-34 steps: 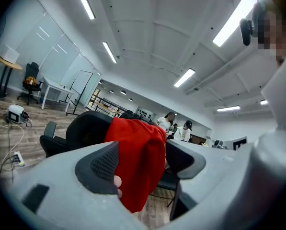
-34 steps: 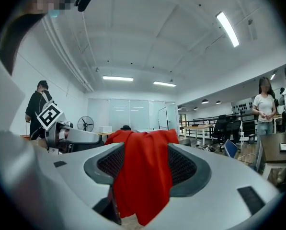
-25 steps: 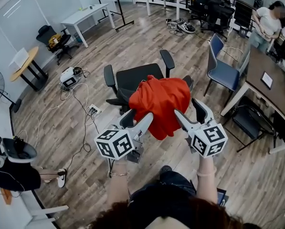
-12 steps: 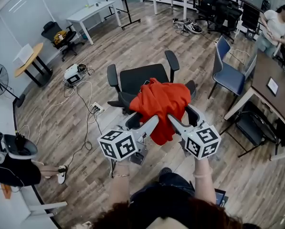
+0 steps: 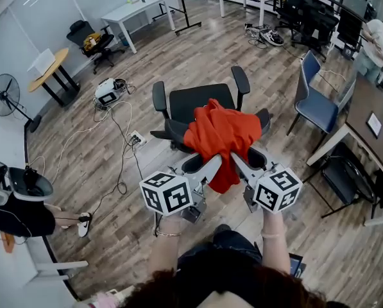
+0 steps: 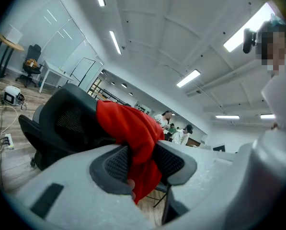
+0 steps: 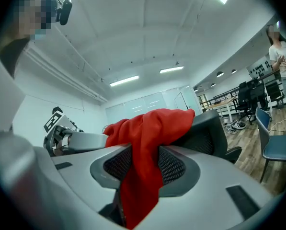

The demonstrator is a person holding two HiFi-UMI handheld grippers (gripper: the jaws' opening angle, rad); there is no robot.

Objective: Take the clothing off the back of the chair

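Note:
A red garment point(image 5: 220, 133) hangs over the back of a black office chair point(image 5: 197, 101) right in front of me. My left gripper point(image 5: 204, 167) holds the cloth's lower left part, and my right gripper point(image 5: 241, 162) its lower right part. In the left gripper view the jaws are closing, and both pads of the left gripper point(image 6: 142, 162) pinch a fold of the red garment point(image 6: 128, 126). The right gripper view shows the same: the right gripper point(image 7: 145, 164) is closing, its pads pressed on the red garment point(image 7: 152, 128), with the chair back point(image 7: 207, 131) behind.
A blue chair point(image 5: 319, 104) and a dark desk point(image 5: 364, 114) stand to the right. Cables and a power strip point(image 5: 136, 138) lie on the wooden floor at the left. A person point(image 5: 377, 40) stands at the far right. More desks and chairs line the back.
Both grippers have come in from either side of the hanging cloth, and their jaws have gone from wide open to pinching the red garment.

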